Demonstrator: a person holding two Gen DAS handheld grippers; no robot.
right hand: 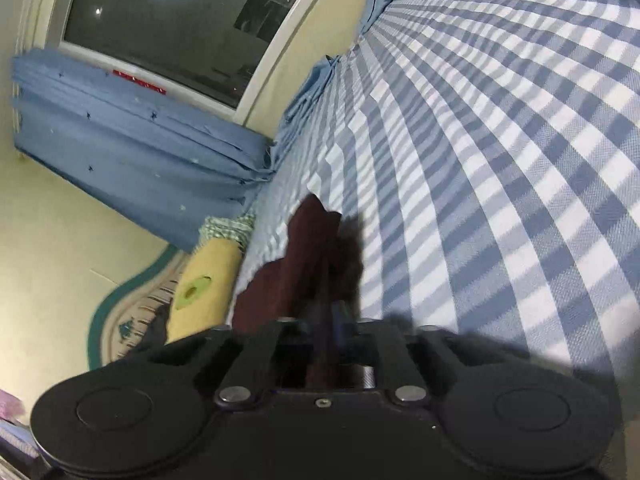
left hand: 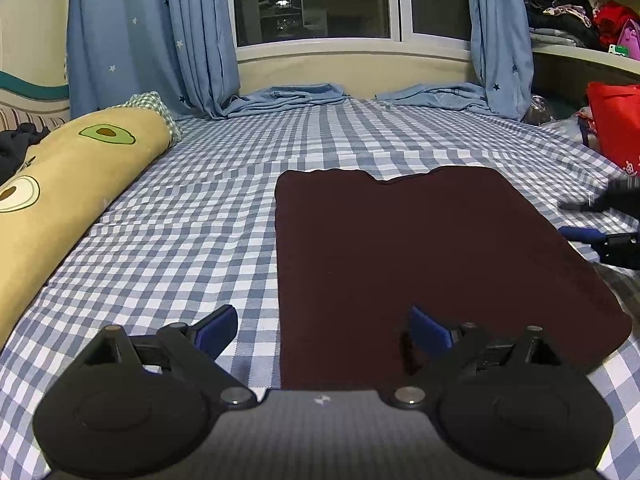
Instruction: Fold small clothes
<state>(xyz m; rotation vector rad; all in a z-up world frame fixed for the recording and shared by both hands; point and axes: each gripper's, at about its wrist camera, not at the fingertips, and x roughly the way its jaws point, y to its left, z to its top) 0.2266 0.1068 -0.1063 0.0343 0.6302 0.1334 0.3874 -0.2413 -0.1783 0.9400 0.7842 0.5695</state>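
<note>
1. A dark maroon garment is laid flat on the blue-and-white checked sheet, right of centre in the left wrist view, in a roughly rectangular folded shape with a wavy far edge.
2. In the right wrist view, a bunched edge of the garment is seen lifted off the sheet and running back between the fingers.
3. The right gripper is closed tight on that edge, with the cloth pinched between its blue pads; the view is tilted steeply.
4. In the left wrist view the right gripper is seen at the garment's right side, blurred.
5. The left gripper is held spread wide at the garment's near left corner, with nothing in its grasp; its left finger is over bare sheet, its right finger over the cloth.
6. A yellow avocado-print bolster is laid along the left side of the bed.
7. Blue star-print curtains are hung beside a dark window at the far end, their hems pooled on the sheet.
8. A red bag is seen at the right edge.
</note>
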